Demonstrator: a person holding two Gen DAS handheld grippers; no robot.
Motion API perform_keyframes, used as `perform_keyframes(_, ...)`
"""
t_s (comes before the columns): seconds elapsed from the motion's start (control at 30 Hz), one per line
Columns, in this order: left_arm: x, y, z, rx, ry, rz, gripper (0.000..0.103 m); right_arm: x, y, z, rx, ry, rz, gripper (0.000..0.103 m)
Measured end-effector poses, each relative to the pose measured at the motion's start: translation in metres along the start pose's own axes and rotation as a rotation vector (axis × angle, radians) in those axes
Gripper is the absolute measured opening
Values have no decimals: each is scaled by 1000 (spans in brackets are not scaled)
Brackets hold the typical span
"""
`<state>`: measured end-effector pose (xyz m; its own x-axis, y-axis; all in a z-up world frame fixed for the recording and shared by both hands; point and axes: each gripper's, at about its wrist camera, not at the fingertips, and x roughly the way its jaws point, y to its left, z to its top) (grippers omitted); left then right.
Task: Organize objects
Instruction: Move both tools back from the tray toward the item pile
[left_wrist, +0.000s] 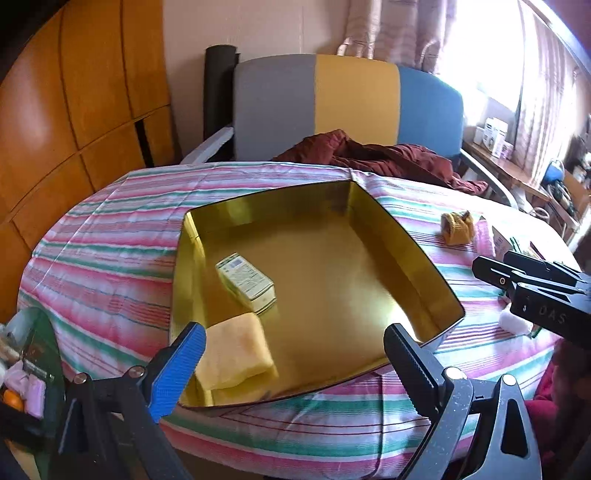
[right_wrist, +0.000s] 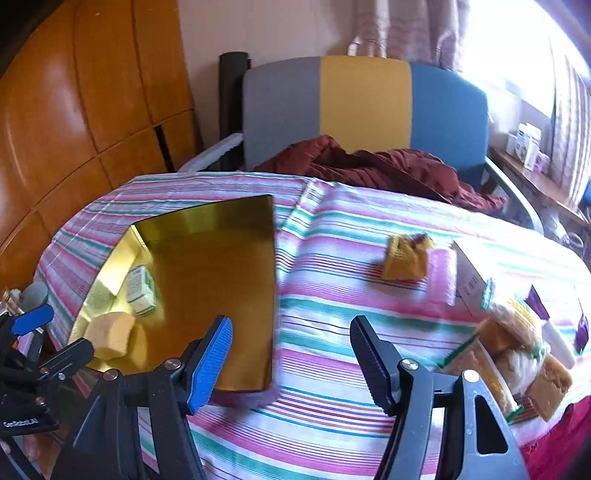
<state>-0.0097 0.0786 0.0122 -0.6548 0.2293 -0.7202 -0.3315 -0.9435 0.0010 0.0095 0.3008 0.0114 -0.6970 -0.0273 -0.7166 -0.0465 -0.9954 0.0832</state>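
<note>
A gold metal tray (left_wrist: 417, 254) lies on the striped tablecloth; it also shows in the right wrist view (right_wrist: 207, 221). Inside it are a pale green box (left_wrist: 245, 280) and a folded yellow cloth (left_wrist: 234, 350), both seen in the right wrist view too, the box (right_wrist: 140, 290) and the cloth (right_wrist: 110, 334). My left gripper (left_wrist: 295, 354) is open and empty above the tray's near edge. My right gripper (right_wrist: 291, 350) is open and empty over the cloth, right of the tray. A mustard knitted item (right_wrist: 404, 256) (left_wrist: 456, 227) lies further right.
A pink roll (right_wrist: 441, 275), a white box (right_wrist: 469, 277) and bagged snacks (right_wrist: 517, 343) crowd the table's right side. A dark red garment (right_wrist: 369, 166) lies on the grey, yellow and blue chair (right_wrist: 365, 99) behind. Wooden cabinets (left_wrist: 55, 129) stand on the left.
</note>
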Motion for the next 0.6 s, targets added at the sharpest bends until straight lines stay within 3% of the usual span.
perform_keyframes(0.6, 23, -83, 29, 175, 15, -147, 98, -16, -140, -7, 247, 17, -185, 68)
